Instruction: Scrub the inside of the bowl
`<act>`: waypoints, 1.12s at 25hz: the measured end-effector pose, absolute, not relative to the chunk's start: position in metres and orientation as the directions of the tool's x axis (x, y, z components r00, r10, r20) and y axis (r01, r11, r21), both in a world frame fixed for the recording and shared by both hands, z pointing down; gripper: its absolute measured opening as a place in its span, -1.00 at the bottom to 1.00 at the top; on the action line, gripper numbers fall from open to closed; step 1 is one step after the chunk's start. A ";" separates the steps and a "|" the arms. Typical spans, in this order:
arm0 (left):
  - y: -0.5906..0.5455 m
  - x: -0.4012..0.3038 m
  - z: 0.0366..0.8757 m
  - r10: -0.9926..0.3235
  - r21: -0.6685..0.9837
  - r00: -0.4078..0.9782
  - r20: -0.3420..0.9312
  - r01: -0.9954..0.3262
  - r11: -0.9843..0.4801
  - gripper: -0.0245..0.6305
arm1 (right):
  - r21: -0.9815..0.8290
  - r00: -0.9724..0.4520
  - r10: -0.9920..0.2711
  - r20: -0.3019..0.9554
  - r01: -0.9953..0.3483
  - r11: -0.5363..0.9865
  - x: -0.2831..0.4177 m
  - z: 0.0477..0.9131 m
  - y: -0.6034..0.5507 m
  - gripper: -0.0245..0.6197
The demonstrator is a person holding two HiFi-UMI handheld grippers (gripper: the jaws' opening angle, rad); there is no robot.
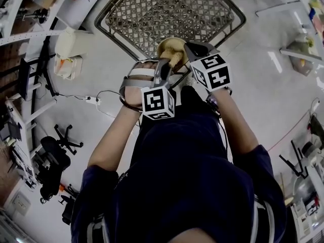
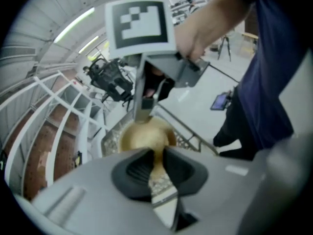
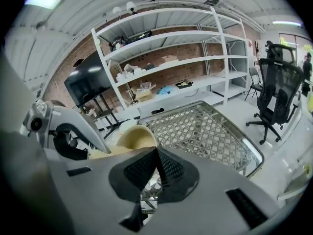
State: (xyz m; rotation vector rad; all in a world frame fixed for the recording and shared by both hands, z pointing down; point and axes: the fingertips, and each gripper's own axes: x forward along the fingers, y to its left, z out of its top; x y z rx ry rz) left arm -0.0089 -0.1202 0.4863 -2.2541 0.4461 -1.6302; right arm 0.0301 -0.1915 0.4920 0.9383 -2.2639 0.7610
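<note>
Dark blue clothing (image 1: 187, 176) on the person's torso fills the lower head view, and both forearms reach up from it toward the near edge of the mesh table (image 1: 152, 14). The bowl (image 1: 169, 45) is held up over that edge. It is small and round, tan to golden yellow, with a smooth wall that is paler at the rim. The left gripper (image 2: 157, 161) is clenched on it, the rim pinched in the narrow slit between its two black ribbed pads (image 2: 134, 168). The right gripper (image 3: 156, 153) meets the bowl from the table's right side. Its jaws are drawn together with the tips touching, and only the table's lattice shows through the gap lower down (nothing held there can be made out). In the left gripper view its grey tips reach the bowl's upper edge. The left gripper's marker cube (image 1: 158, 102) and the right one's (image 1: 212, 72) cover part of the table's near edge, and the grey gripper bodies block the lower half of both gripper views. Behind the table stand white shelves (image 3: 186, 58) against a brick wall, with a dark screen (image 3: 88, 84) toward their left end. A black office chair (image 3: 276, 87) stands off the table's right corner.
</note>
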 end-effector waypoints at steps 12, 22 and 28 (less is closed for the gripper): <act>-0.127 -0.019 0.484 -0.462 -0.457 0.266 0.846 -0.083 -0.886 -0.76 | -0.292 -0.601 -0.420 0.680 -0.748 0.596 0.028 0.494 -0.181 -0.90; -0.143 -0.026 0.471 -0.519 -0.510 0.273 0.810 -0.109 -0.853 -0.75 | -0.319 -0.613 -0.409 0.676 -0.744 0.588 0.025 0.495 -0.175 -0.90; -0.107 -0.014 0.488 -0.418 -0.427 0.309 0.854 -0.041 -0.903 -0.75 | -0.313 -0.611 -0.411 0.677 -0.744 0.590 0.024 0.495 -0.177 -0.90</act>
